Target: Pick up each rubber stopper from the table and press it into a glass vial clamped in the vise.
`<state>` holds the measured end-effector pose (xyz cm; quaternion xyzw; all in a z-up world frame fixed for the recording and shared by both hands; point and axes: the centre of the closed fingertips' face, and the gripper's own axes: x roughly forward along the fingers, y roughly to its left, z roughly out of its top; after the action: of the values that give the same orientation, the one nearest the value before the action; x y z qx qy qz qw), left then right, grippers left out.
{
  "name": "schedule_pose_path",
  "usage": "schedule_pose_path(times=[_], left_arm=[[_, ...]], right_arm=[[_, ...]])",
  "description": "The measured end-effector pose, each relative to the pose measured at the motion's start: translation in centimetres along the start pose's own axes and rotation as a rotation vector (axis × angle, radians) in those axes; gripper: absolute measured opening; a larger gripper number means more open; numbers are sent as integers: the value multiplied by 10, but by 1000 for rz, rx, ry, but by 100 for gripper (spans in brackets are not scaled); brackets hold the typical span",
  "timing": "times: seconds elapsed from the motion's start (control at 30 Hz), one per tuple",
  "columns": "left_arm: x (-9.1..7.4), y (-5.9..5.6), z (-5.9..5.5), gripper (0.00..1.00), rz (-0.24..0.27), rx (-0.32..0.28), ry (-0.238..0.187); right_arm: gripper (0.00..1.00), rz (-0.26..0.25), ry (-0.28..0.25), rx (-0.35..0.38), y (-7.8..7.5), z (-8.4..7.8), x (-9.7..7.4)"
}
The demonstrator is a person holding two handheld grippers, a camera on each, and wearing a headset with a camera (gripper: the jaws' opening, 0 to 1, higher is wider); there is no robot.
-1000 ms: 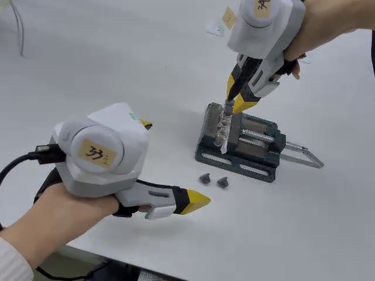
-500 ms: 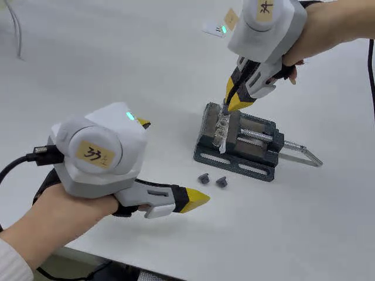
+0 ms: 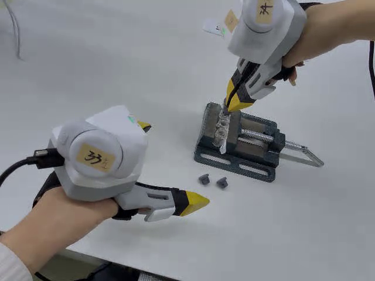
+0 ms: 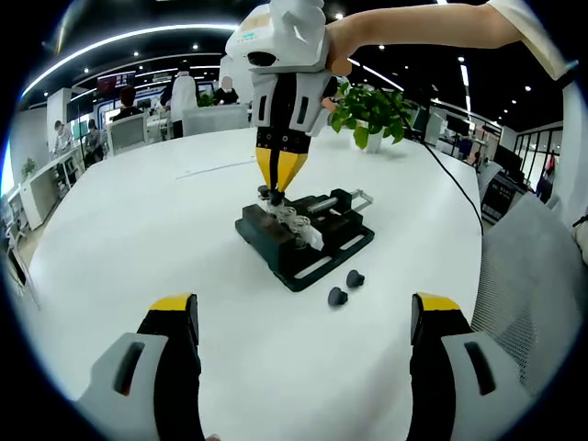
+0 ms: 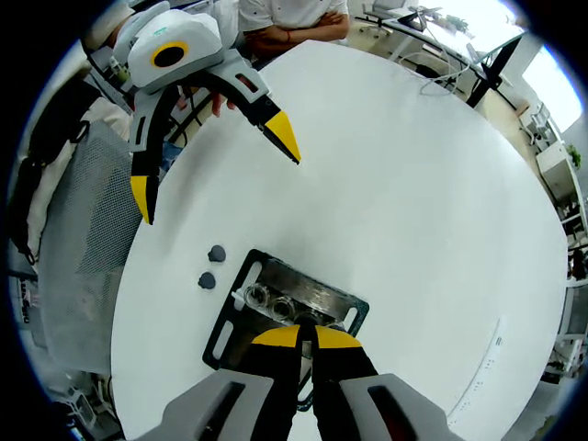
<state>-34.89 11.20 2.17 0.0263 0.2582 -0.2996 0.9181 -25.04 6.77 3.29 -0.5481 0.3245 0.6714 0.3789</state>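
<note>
Right gripper points down onto the vise, jaws pinched together. Left gripper hovers level well beside it, jaws spread wide.

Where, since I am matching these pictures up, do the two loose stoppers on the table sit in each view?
Head view: loose stoppers at centre, just below the vise.
Left gripper view: just right of centre, below and right of the vise.
Right gripper view: left of centre, left of the vise.
Shared landmark: the vise.
</note>
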Motion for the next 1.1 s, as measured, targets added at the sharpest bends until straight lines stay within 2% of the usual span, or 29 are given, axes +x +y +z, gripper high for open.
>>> schedule_pose_path(times=[0.23,0.53,0.67,0.8,0.83,0.9,0.97,1.0,1.03,1.1], left_arm=[[1,-1,-3,95,-5,-7,7],[4,6,-2,95,1,-21,5],[7,8,-3,95,2,-33,5],[10,9,-5,94,-1,-38,11],[11,9,-5,94,0,-41,9],[12,10,-5,94,0,-44,10],[12,11,-4,94,0,-47,5],[11,11,-4,94,1,-48,4],[11,12,-4,94,4,-49,2],[12,12,-4,94,4,-51,2]], right_arm=[[0,3,-1,6,1,-1,1],[0,21,2,30,-3,0,3],[0,29,38,-8,-2,-1,4],[0,46,71,-9,-4,-2,5],[0,46,72,5,-8,-4,6],[0,71,46,41,-5,-3,4],[0,71,43,21,0,-2,3],[0,72,44,70,1,-2,3],[0,77,47,36,1,-2,3],[0,83,52,44,0,-3,4]])
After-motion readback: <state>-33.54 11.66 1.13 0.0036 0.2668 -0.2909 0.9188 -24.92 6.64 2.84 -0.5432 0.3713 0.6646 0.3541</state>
